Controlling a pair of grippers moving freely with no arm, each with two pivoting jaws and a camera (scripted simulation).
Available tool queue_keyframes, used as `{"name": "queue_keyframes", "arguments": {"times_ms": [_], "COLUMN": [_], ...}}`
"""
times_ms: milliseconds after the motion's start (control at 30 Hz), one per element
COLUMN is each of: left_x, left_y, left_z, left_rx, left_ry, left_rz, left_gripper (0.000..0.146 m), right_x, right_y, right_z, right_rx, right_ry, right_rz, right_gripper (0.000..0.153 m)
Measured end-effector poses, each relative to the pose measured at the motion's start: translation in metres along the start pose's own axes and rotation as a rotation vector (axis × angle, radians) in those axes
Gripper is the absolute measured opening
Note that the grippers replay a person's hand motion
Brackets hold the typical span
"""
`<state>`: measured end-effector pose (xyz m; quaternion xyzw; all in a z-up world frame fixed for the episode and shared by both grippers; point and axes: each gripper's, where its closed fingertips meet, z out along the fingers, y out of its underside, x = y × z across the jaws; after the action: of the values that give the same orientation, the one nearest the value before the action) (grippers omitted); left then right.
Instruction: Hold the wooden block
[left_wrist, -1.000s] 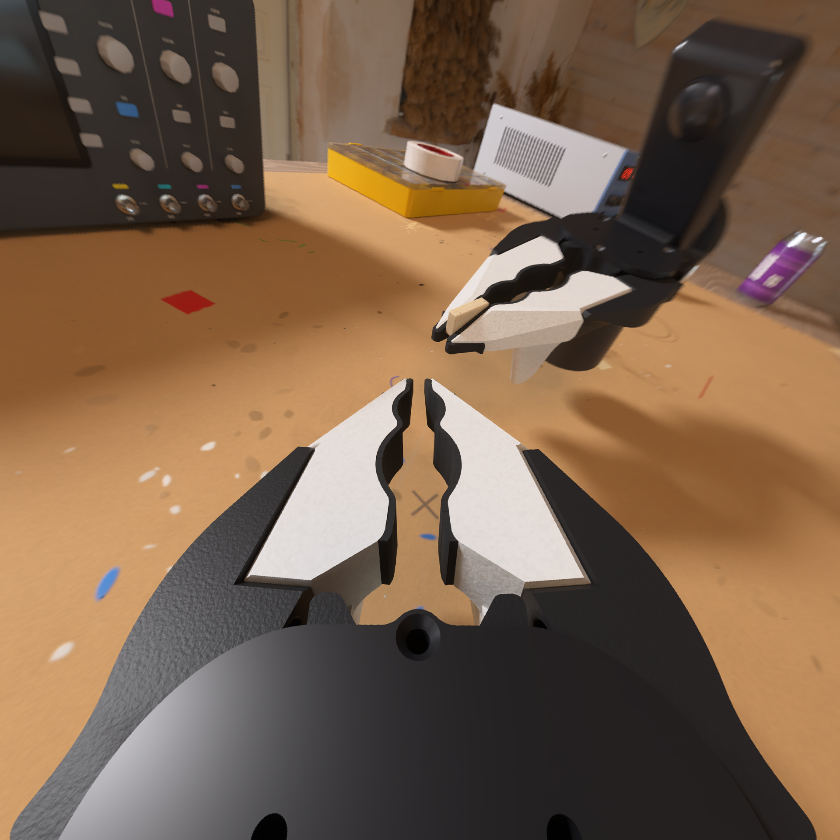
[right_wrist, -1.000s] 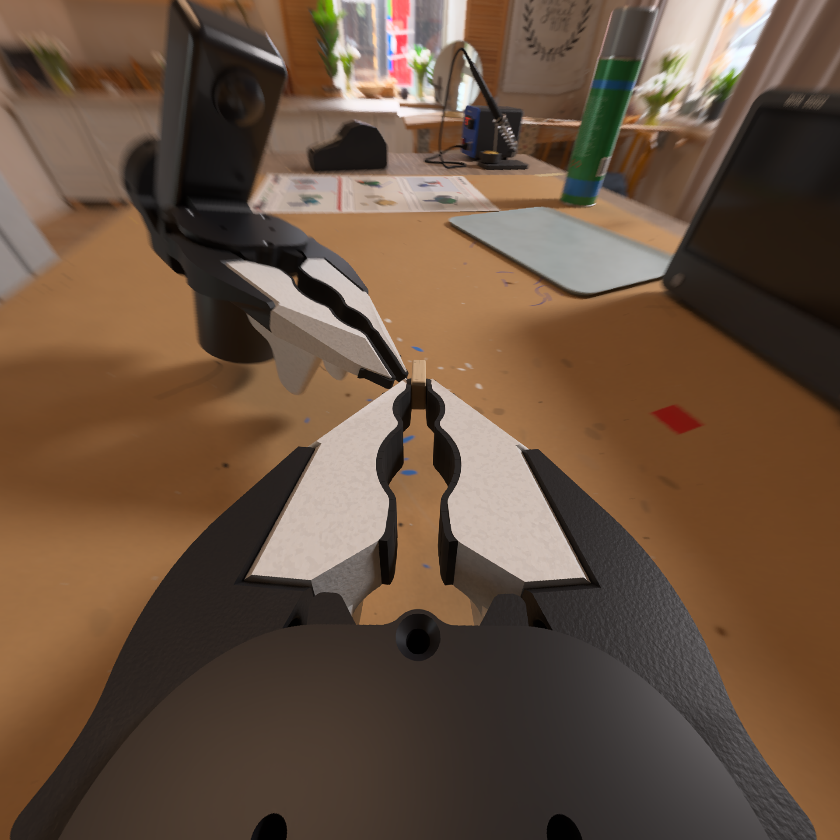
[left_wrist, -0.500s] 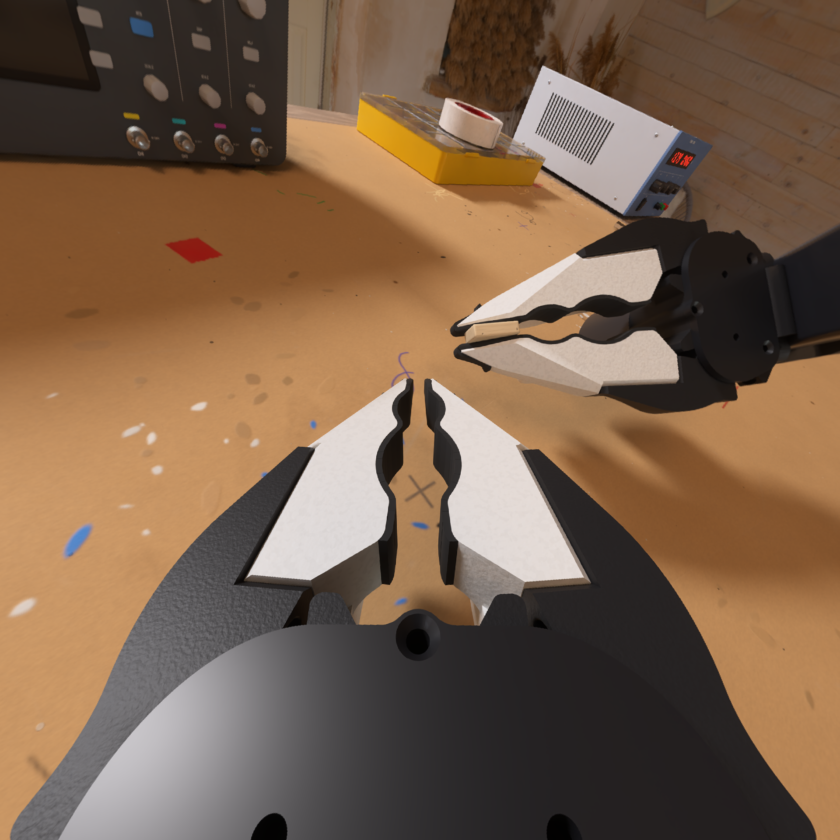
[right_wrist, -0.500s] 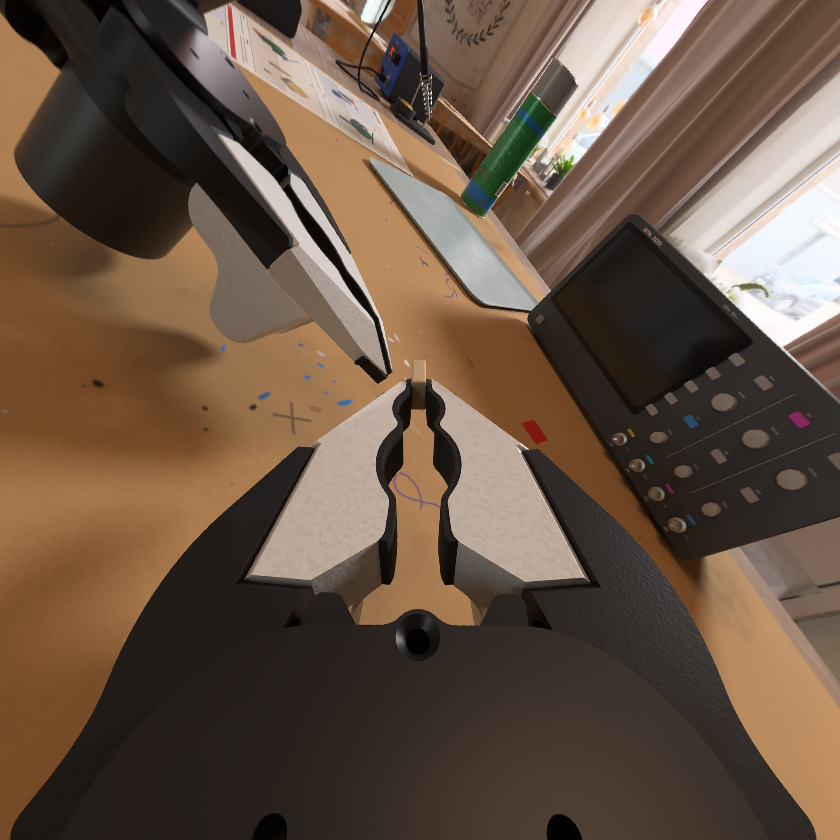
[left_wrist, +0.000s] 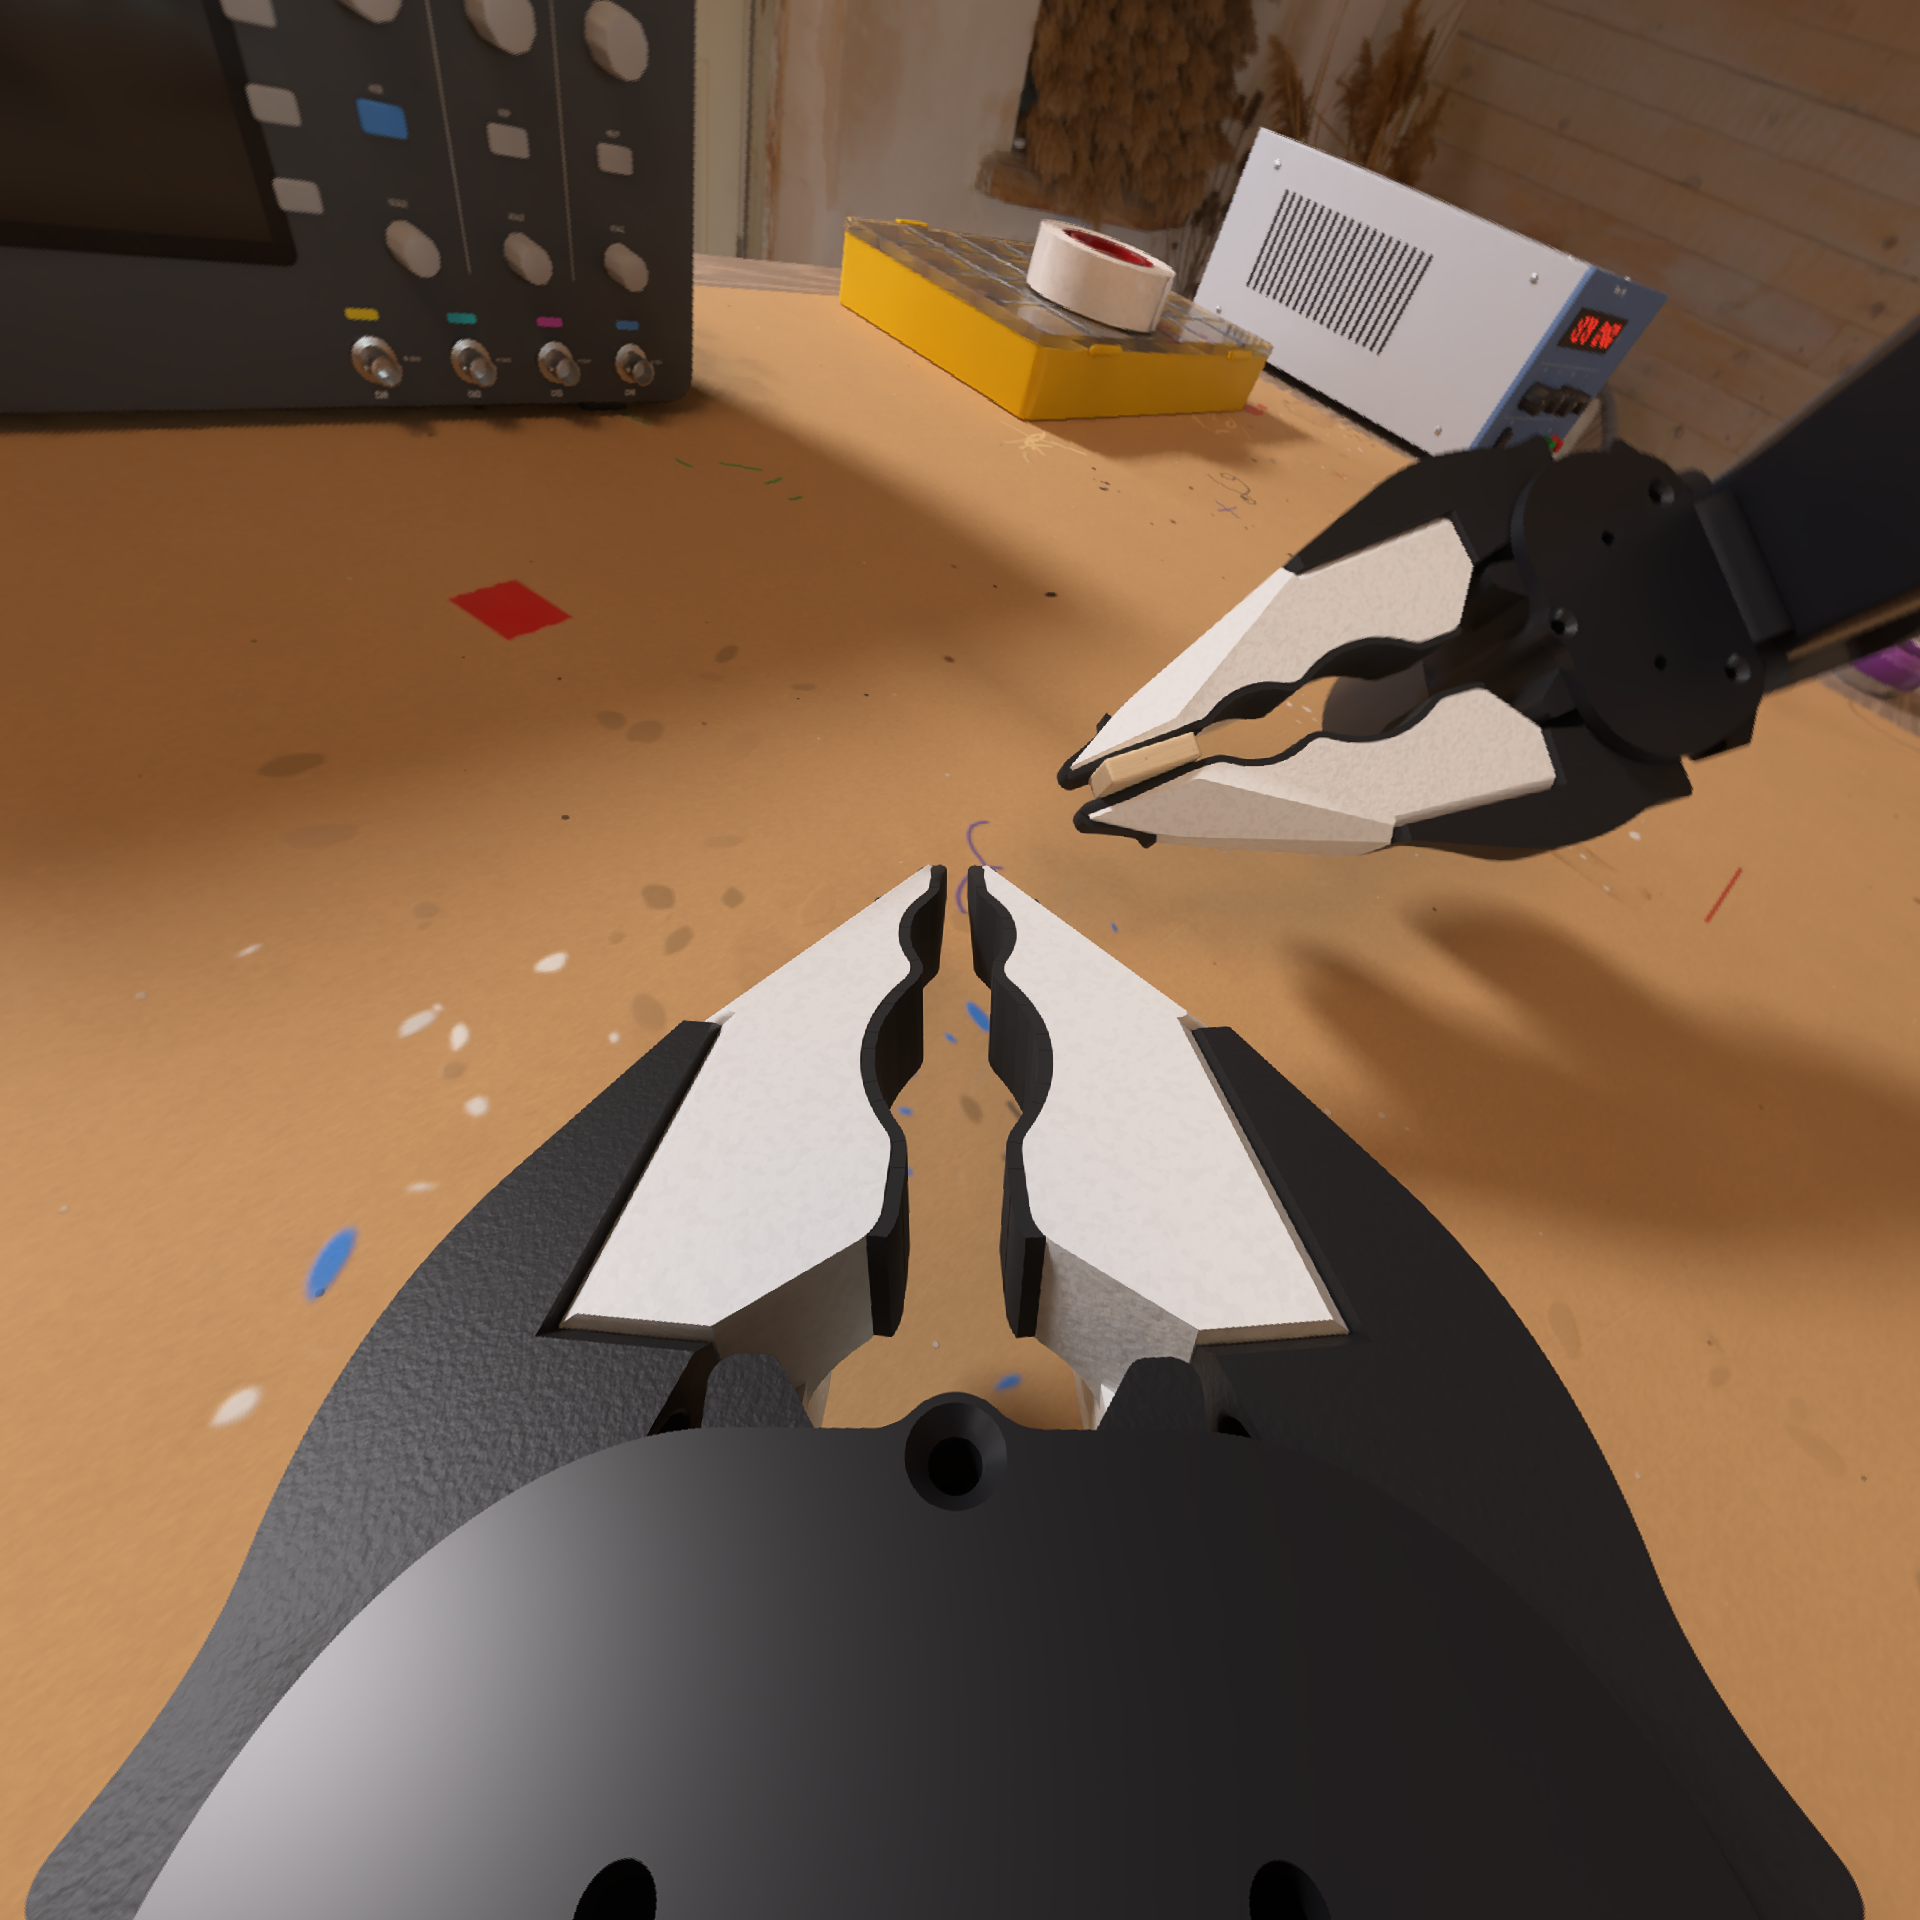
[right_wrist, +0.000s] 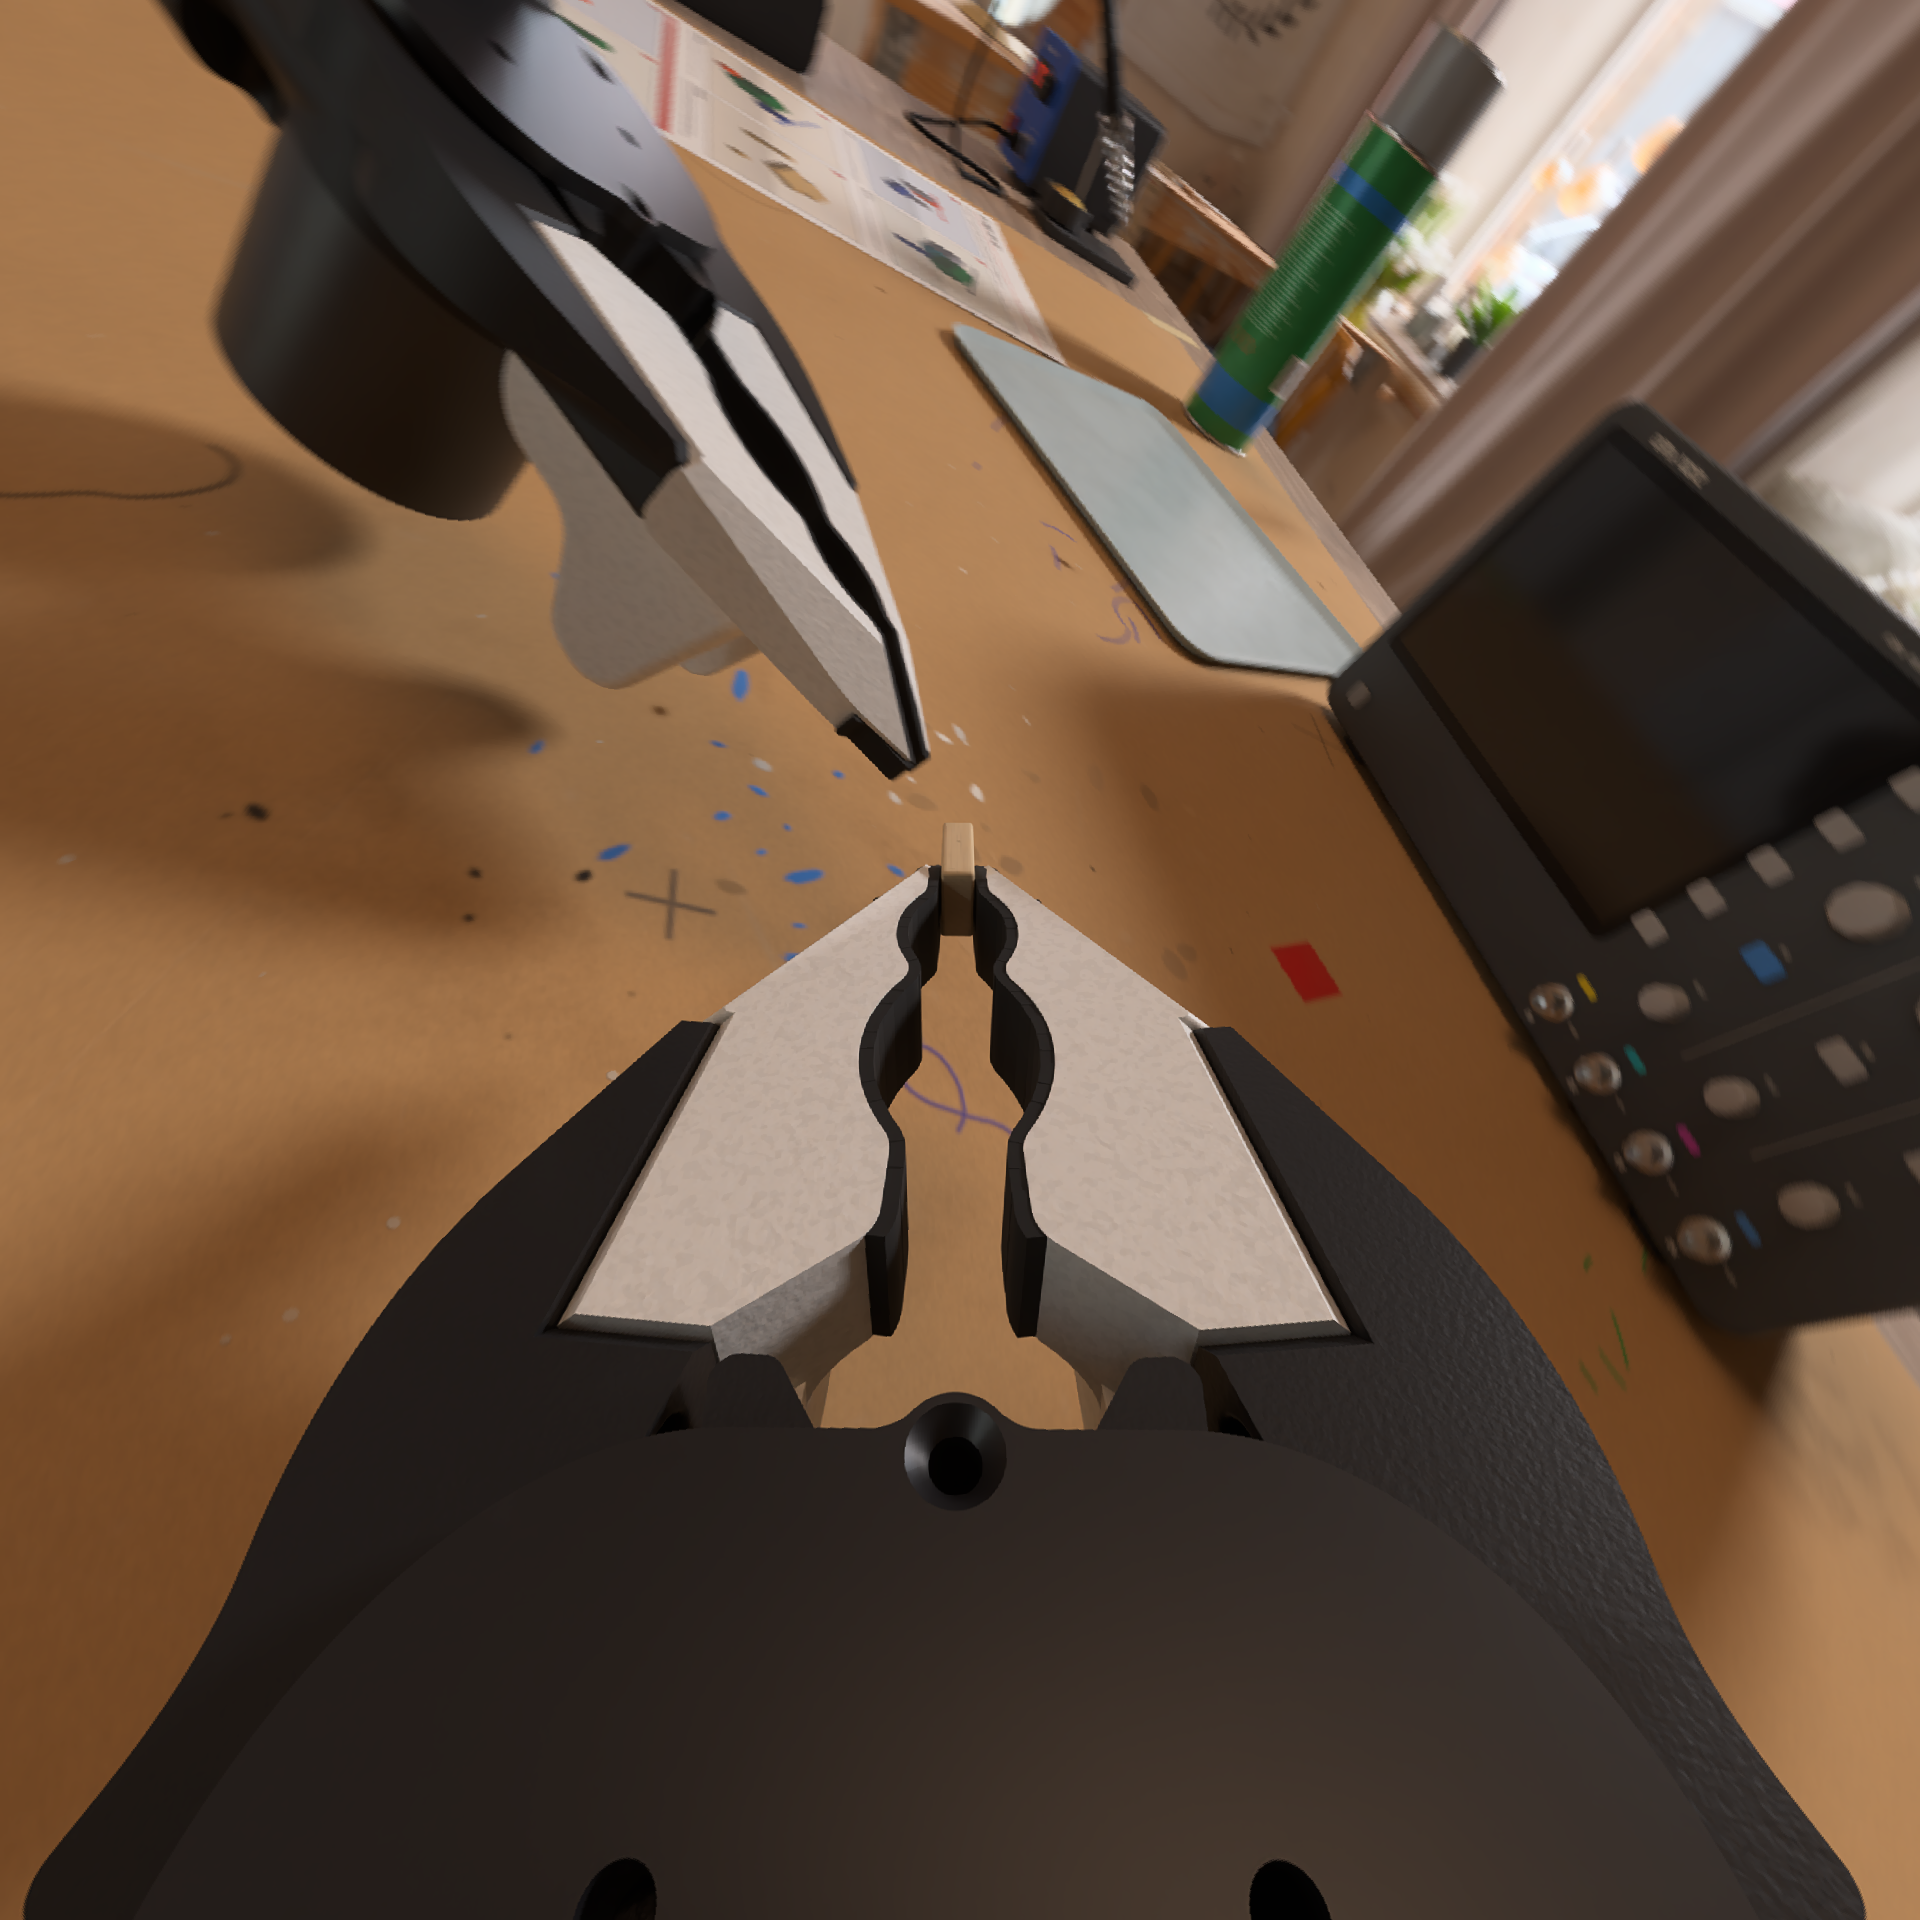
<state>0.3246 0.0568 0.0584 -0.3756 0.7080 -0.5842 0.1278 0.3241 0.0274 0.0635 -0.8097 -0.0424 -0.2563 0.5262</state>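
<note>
A small pale wooden block (right_wrist: 957, 891) is pinched between the tips of my right gripper (right_wrist: 957, 896), above the table. It also shows in the left wrist view (left_wrist: 1143, 756), where the right gripper (left_wrist: 1089, 792) comes in from the right, rolled on its side. My left gripper (left_wrist: 957, 878) is shut and empty, its tips just left of and below the block. In the right wrist view the left gripper (right_wrist: 888, 753) hangs at upper left, its tips close to the block but apart from it.
The brown tabletop (left_wrist: 312, 852) carries an oscilloscope (left_wrist: 343, 197) at far left, a yellow box (left_wrist: 1039, 332) with a tape roll (left_wrist: 1101, 275), and a white power supply (left_wrist: 1423, 291). A grey mat (right_wrist: 1143, 509), a green can (right_wrist: 1320, 281) and a red marker (right_wrist: 1306, 971) show in the right wrist view.
The right gripper has rolled onto its side with the block held and shifted right and away from the left gripper's tips. The left gripper stays shut and empty.
</note>
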Motion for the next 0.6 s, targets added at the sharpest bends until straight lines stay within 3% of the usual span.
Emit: {"name": "queue_keyframes", "arguments": {"times_ms": [100,267,367,500,600], "left_x": [0.009,0.035,0.044,0.049,0.049], "left_y": [0.003,0.017,0.026,0.03,0.033], "left_z": [0.0,-0.007,-0.01,-0.012,-0.013], "left_rx": [-0.013,-0.068,-0.108,-0.13,-0.149], "left_ry": [0.036,0.196,0.256,0.319,0.325], "left_rz": [0.066,0.277,0.389,0.402,0.408], "left_gripper": [0.004,0.004,0.004,0.004,0.004], "right_x": [-0.01,-0.023,-0.036,-0.052,-0.054], "right_y": [-0.01,-0.021,-0.018,-0.013,-0.009], "right_z": [-0.003,-0.028,-0.035,-0.034,-0.03], "right_rx": [0.063,0.171,0.115,0.084,0.064], "right_ry": [-0.127,-0.42,-0.567,-0.683,-0.684], "right_rz": [-0.089,-0.028,-0.07,-0.108,-0.129], "right_gripper": [0.005,0.004,0.004,0.004,0.004]}}
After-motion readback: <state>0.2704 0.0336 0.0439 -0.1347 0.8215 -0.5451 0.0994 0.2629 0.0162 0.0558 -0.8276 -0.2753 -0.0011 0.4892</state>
